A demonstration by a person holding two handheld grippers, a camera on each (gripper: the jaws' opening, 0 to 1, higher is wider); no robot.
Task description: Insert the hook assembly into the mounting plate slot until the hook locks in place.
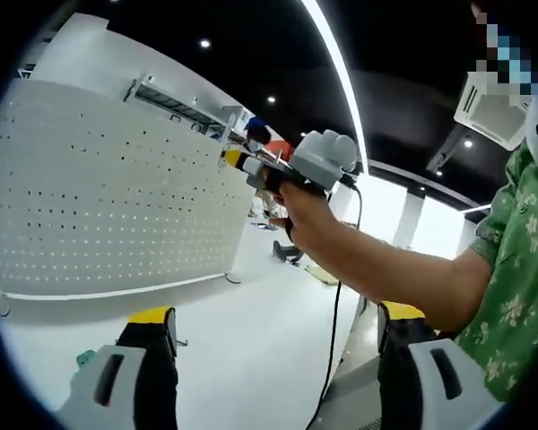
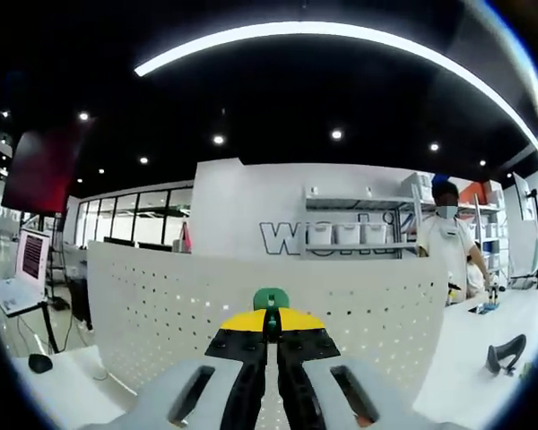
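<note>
While its jaws stand closed on a small green hook assembly (image 2: 271,298) pinched at their yellow tips, the right tool (image 2: 271,333) points straight at the white perforated mounting plate (image 2: 161,305), which fills the background from nine to three o'clock. In the left gripper view that same tool appears at one o'clock, held in a person's hand (image 1: 291,193), its nose close to the plate's upper edge. The left tool (image 1: 278,336) gapes wide, holding nothing, above the white desk (image 1: 251,340). By my reading, the hook is picked up and presented; insertion and locking remain, and contact with a slot cannot be confirmed.
</note>
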